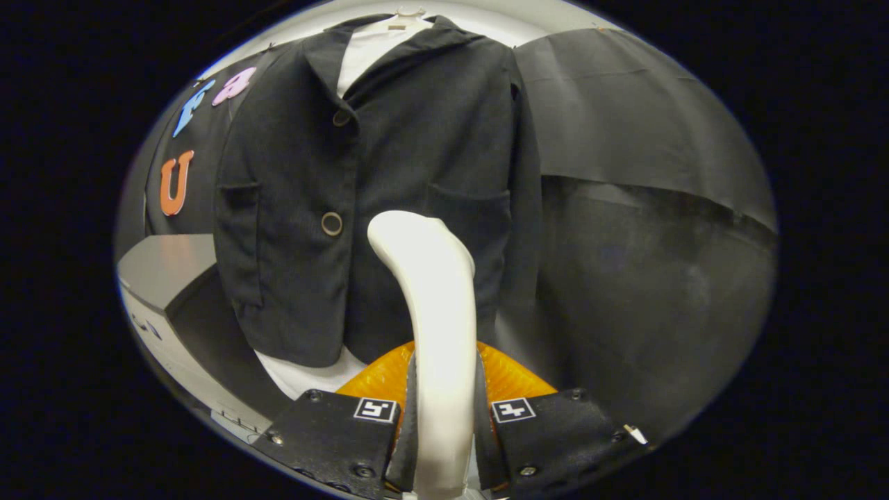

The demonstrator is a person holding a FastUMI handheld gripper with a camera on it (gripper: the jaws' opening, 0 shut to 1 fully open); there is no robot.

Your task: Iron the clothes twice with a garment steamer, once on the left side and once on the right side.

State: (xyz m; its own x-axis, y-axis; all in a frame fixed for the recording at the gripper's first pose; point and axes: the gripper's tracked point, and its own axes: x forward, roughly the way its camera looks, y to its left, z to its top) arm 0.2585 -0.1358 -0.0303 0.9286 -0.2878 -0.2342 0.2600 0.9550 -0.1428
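A dark jacket (389, 173) hangs on a hanger over a white shirt (368, 45), with two round buttons down its front. My gripper (443, 410) is shut on the white handle of the garment steamer (434, 305), both fingers pressing its sides. The handle rises between the fingers and curves toward the jacket's lower front, right of the lower button (331, 223). The steamer's head is hidden behind the handle; I cannot tell if it touches the cloth. An orange part (507, 378) of the steamer shows just beyond the fingers.
A grey table (163, 271) with a white edge stands to the left, below the jacket's hem. Black cloth (625, 208) hangs behind and to the right of the jacket. The white shirt's hem (305, 375) shows under the jacket.
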